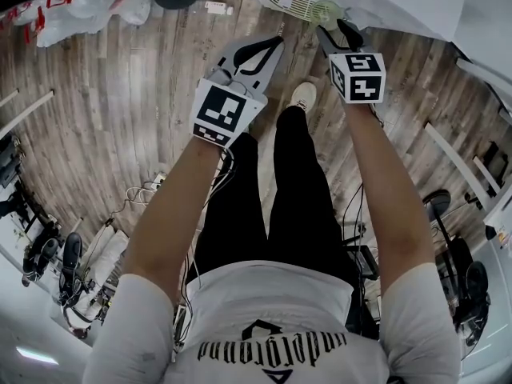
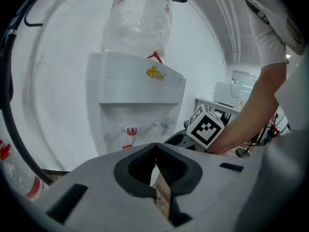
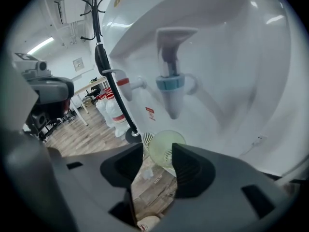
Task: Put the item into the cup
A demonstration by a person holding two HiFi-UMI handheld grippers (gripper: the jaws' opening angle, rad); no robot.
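Below me the wood floor [image 1: 120,118] runs out to the white dispenser [image 2: 130,100] at the far side, with a clear bottle [image 2: 140,18] upended on its top. A black pole stand [image 3: 99,57] rises just left of the dispenser.

Nearer, my two bare arms reach forward over my black-trousered legs [image 1: 272,206], and one pale shoe [image 1: 302,96] shows on the floor between the claws.

My left claw [image 2: 155,151] is closed with its tips together and nothing between them. It points at the dispenser front from the left, well apart from the cup.

My right claw [image 3: 159,161] stands wide open and empty, aimed into the recess of the dispenser. Its marker cube [image 1: 358,77] sits just above my wrist.

On the dispenser's slotted drip tray [image 1: 290,1] stands the pale green cup [image 3: 166,148], upright with its mouth open, below the blue tap [image 3: 170,88] and right of the red tap [image 3: 126,83]. It is just past my right claw's tips; the right pad hides the cup's right edge, and neither pad touches it.
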